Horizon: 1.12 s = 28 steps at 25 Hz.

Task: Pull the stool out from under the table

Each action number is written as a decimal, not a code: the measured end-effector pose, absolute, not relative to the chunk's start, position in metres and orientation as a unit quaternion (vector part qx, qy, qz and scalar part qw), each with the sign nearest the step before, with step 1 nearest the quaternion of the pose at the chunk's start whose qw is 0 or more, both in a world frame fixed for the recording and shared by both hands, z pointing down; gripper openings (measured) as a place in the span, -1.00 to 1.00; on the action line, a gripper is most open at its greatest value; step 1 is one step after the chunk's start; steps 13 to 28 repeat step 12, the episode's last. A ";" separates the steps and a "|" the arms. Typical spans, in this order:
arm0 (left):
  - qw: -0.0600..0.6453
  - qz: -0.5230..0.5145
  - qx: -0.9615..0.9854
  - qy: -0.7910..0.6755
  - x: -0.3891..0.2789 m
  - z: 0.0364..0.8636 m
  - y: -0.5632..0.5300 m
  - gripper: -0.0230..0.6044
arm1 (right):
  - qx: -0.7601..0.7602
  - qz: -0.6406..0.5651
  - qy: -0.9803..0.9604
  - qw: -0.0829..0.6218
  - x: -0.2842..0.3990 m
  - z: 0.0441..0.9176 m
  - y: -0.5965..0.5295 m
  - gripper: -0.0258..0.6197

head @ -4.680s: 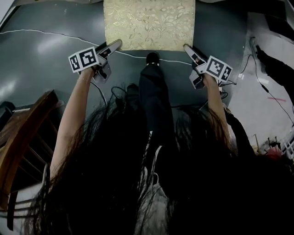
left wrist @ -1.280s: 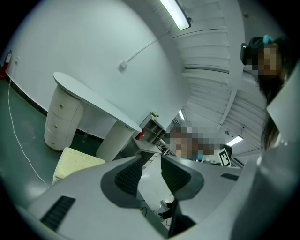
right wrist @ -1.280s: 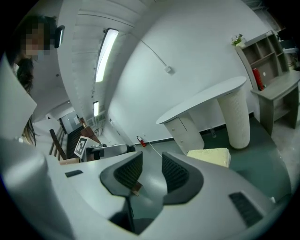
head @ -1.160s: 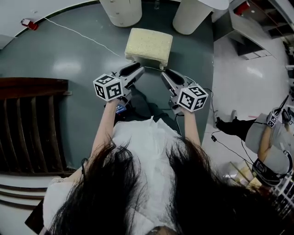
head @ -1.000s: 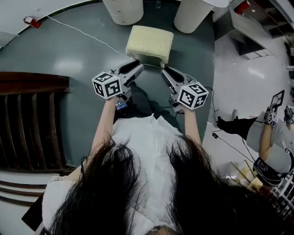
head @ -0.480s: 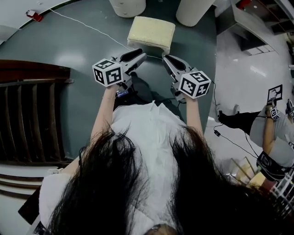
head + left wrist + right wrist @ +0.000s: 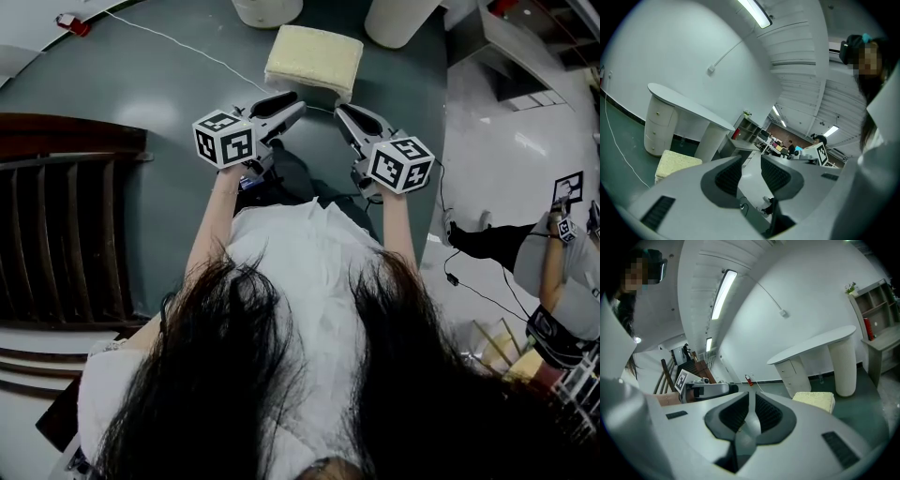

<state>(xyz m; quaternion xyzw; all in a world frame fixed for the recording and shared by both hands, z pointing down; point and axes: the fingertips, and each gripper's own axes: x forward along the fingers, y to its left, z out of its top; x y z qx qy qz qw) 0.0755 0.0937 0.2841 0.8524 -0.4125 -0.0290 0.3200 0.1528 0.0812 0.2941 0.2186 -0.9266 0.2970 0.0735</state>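
The stool (image 7: pixel 314 56), a low box with a pale yellow cushion, stands on the dark green floor in front of the white table (image 7: pixel 398 19), clear of its top. It also shows in the left gripper view (image 7: pixel 675 164) and the right gripper view (image 7: pixel 814 401). My left gripper (image 7: pixel 298 101) hovers short of its near edge, touching nothing; its jaws (image 7: pixel 751 164) stand almost together with a slim gap and nothing between. My right gripper (image 7: pixel 339 111) is beside it, also off the stool, with its tips (image 7: pixel 751 401) pressed together and empty.
A dark wooden stair railing (image 7: pixel 66 225) runs along the left. A thin white cable (image 7: pixel 178 47) crosses the floor toward the stool. Grey shelves (image 7: pixel 525 47) stand at the right, and another person (image 7: pixel 553 272) crouches there on the light floor.
From a crouch at the stool's near corners I have come upright. Over the last second both grippers drew back from the stool, and the right jaws closed.
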 end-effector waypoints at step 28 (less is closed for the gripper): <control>0.309 -0.031 0.847 -0.432 0.061 0.281 0.092 -0.48 | 0.219 0.292 -0.928 0.076 0.152 0.298 0.079 -0.74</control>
